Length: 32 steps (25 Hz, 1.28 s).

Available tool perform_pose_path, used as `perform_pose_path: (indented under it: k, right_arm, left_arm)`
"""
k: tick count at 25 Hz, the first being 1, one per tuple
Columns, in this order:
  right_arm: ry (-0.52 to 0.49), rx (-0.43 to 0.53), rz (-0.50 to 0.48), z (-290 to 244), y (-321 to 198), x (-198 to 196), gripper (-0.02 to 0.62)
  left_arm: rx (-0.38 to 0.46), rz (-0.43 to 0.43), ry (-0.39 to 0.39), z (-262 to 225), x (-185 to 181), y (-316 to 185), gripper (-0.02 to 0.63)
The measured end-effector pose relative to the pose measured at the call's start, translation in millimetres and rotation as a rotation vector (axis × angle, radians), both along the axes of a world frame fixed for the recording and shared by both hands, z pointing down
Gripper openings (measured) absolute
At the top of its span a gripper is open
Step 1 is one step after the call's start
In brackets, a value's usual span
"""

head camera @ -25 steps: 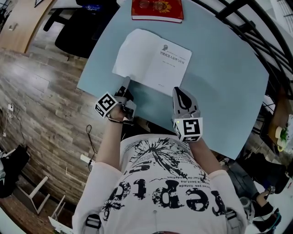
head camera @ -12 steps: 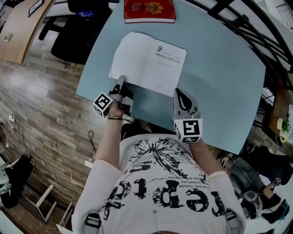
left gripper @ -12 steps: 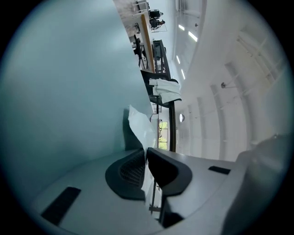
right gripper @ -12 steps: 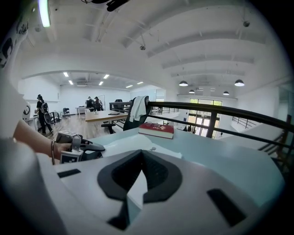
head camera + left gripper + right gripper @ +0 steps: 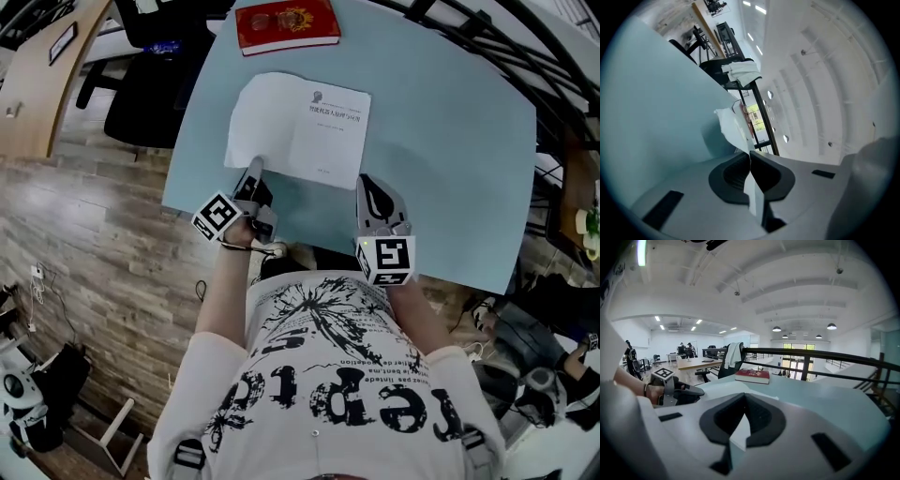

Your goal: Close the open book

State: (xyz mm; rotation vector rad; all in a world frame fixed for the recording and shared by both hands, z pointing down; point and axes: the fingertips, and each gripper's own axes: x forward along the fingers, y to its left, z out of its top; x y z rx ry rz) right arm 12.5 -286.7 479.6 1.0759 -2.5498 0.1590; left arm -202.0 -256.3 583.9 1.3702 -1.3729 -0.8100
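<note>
Light-blue worktop [image 5: 450,141]. Open book [image 5: 309,127] lies at its middle, white pages up. Closed red book [image 5: 286,25] beyond it, apart. Right claw [image 5: 365,179] shut, empty, tip at open book's near-right corner. Left claw [image 5: 255,166] clamped on near-left page [image 5: 732,129], lifted off worktop.

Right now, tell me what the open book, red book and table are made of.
The open book: thin white matte paper; its corner bends where the left tongs pinch it. The red book: probably a glossy hard cover, stiff with sheen. The table: smooth pale blue top, maybe laminate; can't tell.
</note>
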Motion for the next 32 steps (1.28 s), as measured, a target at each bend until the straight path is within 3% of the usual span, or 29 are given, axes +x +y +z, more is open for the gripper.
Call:
perform_pose_path:
  k: [5,11,20,27,32]
  right_arm:
    - [-0.020,0.014,0.045,-5.7,9.9,3.4,0.011]
    - [-0.034,0.026,0.100,-10.7,19.6,17.1,0.011]
    - [-0.042,0.043,0.185,-15.2,21.2,41.7,0.011]
    - [-0.038,0.057,0.218,-17.4,22.0,59.1,0.011]
    - [-0.040,0.058,0.255,-17.6,20.4,75.2,0.011]
  left_arm:
    - [-0.011,0.122,-0.137,-10.8,17.1,-3.7,0.021]
    - [-0.019,0.306,-0.442,-23.8,41.9,-9.6,0.021]
    - [-0.028,0.525,-0.694,-18.5,89.5,-21.4,0.021]
    - [-0.052,0.718,-0.938,3.8,125.5,-28.2,0.021]
    - [-0.120,0.832,-1.088,29.6,145.4,-29.8,0.023]
